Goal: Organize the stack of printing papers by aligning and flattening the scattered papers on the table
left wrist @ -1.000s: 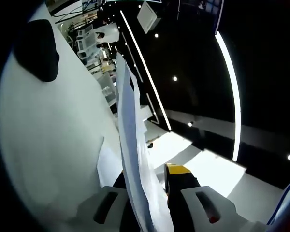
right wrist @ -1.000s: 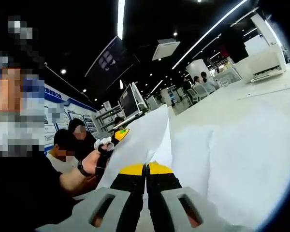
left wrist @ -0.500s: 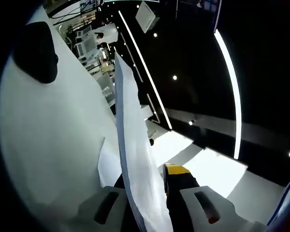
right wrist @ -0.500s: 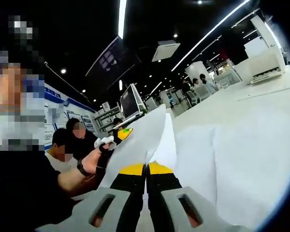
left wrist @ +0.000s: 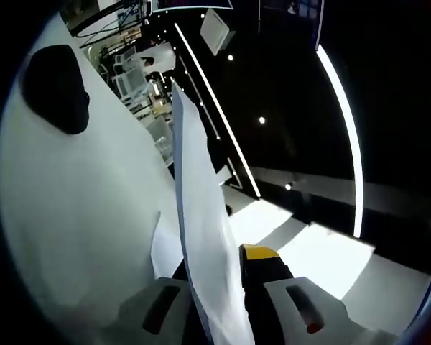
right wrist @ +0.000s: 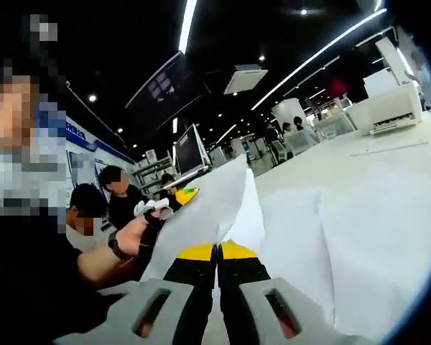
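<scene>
Holding one lifted paper sheet (left wrist: 201, 237) between both tools, clear of the worktop (left wrist: 72, 208). Left gripper (left wrist: 226, 287) is clamped on one end of it; right gripper (right wrist: 217, 253) has its jaws pressed together on the other end, where the sheet (right wrist: 205, 208) rises edge-on and sags between the two. More papers (right wrist: 359, 244) lie flat and misaligned on the worktop beside the right gripper. A dark object (left wrist: 56, 86) sits toward the worktop's far edge in the left gripper view.

Risks, as I read it: uneven pull between grippers could crease or tear the sheet; a thin pinch could slip; lowering it skewed would leave the stack still unaligned; dragging its edge might push the loose papers further out.
</scene>
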The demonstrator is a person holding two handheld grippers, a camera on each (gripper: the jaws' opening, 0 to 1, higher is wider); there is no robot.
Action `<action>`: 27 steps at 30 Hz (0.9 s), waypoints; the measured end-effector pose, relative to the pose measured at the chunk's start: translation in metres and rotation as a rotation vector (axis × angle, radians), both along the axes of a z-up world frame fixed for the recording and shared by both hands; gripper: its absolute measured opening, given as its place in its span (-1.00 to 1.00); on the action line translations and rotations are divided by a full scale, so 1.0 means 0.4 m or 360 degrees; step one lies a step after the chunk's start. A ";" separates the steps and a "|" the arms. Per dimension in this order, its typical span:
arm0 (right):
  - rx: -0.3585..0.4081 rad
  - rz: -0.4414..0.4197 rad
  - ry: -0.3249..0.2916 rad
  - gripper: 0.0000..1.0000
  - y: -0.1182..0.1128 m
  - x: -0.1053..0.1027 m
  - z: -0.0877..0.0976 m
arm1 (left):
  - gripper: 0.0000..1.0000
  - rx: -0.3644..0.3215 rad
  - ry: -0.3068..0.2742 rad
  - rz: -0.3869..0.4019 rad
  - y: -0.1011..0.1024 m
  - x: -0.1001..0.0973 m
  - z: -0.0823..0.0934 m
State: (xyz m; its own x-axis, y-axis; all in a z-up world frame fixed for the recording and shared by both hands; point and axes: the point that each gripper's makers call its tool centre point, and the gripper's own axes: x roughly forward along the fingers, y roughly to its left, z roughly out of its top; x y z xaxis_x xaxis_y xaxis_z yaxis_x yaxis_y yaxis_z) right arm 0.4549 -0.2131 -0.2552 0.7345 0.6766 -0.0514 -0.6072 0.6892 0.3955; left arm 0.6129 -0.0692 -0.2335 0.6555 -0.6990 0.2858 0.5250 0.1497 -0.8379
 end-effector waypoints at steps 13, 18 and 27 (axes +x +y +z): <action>0.0003 0.0061 0.0029 -1.00 0.019 -0.010 -0.007 | -0.86 -0.0009 0.0015 0.0024 0.006 0.009 -0.004; 0.0020 0.0064 0.0042 -1.00 0.020 -0.011 -0.007 | -0.88 -0.0021 0.0020 0.0028 0.008 0.011 -0.004; -0.0003 0.0053 0.0044 -0.96 0.020 -0.009 -0.011 | -0.89 -0.0029 0.0002 0.0035 0.009 0.004 0.002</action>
State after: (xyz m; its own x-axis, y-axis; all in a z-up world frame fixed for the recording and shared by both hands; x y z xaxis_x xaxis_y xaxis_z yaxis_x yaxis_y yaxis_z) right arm 0.4513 -0.2052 -0.2597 0.7100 0.7004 -0.0727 -0.6187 0.6697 0.4108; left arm 0.6145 -0.0658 -0.2326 0.6708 -0.6793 0.2976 0.5208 0.1458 -0.8411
